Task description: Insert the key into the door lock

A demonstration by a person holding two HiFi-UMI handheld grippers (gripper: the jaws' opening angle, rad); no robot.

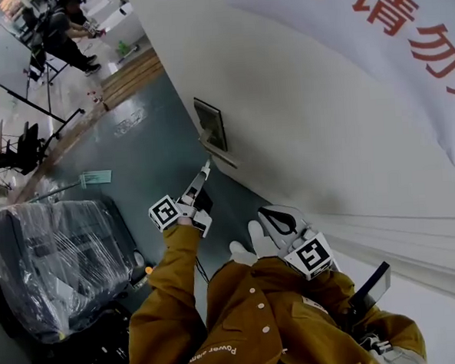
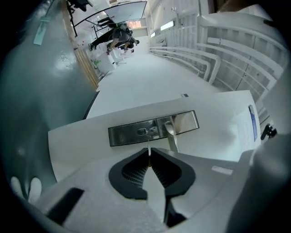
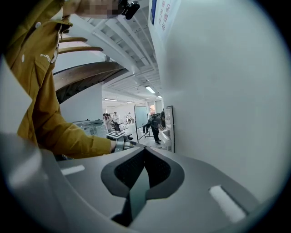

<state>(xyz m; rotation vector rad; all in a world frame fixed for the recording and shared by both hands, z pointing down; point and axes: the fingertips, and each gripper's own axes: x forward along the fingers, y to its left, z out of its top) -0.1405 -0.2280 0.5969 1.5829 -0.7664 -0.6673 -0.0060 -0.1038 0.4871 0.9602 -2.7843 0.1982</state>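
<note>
A thin metal key [image 2: 149, 151] sticks out from the tips of my left gripper [image 2: 149, 157], which is shut on it. The key points at the steel lock plate [image 2: 153, 129] on the white door [image 2: 136, 91], just short of the keyhole [image 2: 142, 132]; a lever handle [image 2: 171, 133] sits beside the keyhole. In the head view the left gripper [image 1: 202, 179] is level, a little below the lock plate [image 1: 210, 124]. My right gripper [image 1: 278, 222] hangs back near the person's chest, shut with nothing in it. From the right gripper [image 3: 144, 150] view, the left gripper [image 3: 119, 136] shows ahead by the lock plate [image 3: 169, 127].
A plastic-wrapped dark bulky object [image 1: 56, 265] stands on the floor to the left. A white banner with red characters [image 1: 371, 22] hangs on the wall to the right. People work at a bench far back [image 1: 65, 33]. A wooden strip [image 1: 128, 72] borders the grey floor.
</note>
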